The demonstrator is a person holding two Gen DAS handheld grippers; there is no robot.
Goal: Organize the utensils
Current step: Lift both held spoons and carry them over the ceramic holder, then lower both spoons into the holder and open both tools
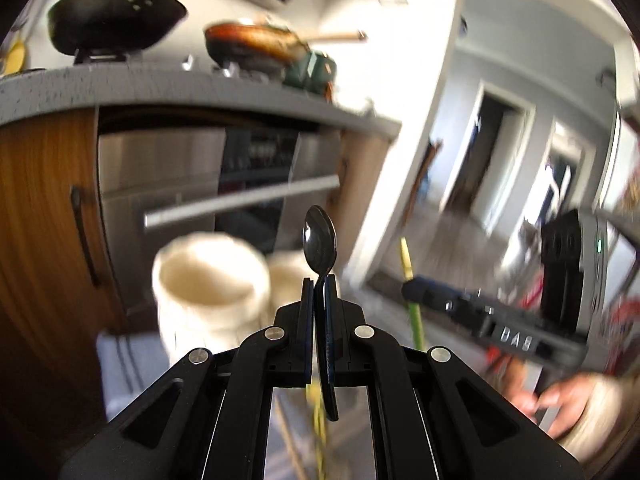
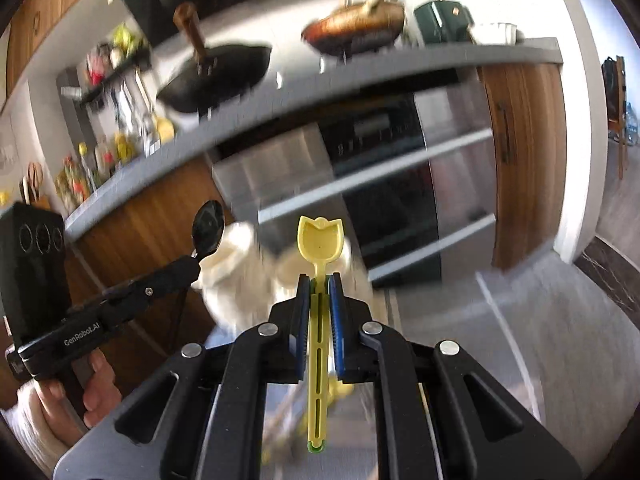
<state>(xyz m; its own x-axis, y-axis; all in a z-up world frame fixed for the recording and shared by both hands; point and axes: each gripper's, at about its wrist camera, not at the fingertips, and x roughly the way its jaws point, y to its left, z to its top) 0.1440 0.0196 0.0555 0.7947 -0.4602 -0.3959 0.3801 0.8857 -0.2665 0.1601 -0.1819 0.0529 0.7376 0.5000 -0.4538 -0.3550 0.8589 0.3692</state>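
Tongs (image 1: 319, 280) grip a spoon (image 1: 319, 240) facing grey countertop (image 1: 200, 84).

This is a home kitchen. A long grey speckled stone countertop (image 2: 400, 76) carries a gas hob on which sit a black wok with a brown wooden handle (image 2: 224, 76) and a rust-brown frying pan with a pale wooden handle (image 2: 356, 28). Beside the pan stands a dark green boxy appliance (image 2: 440, 20). Below the counter are warm brown wood-grain cabinet doors (image 2: 524, 152) with dark bar handles, flanking a built-in stainless-steel oven with horizontal bar handles (image 2: 372, 184). At the far end of the counter, blurred bottles and jars of condiments (image 2: 108, 148) crowd a wall shelf and worktop. Past a white wall corner (image 1: 420, 120), open doorways (image 1: 488, 152) lead into other rooms.
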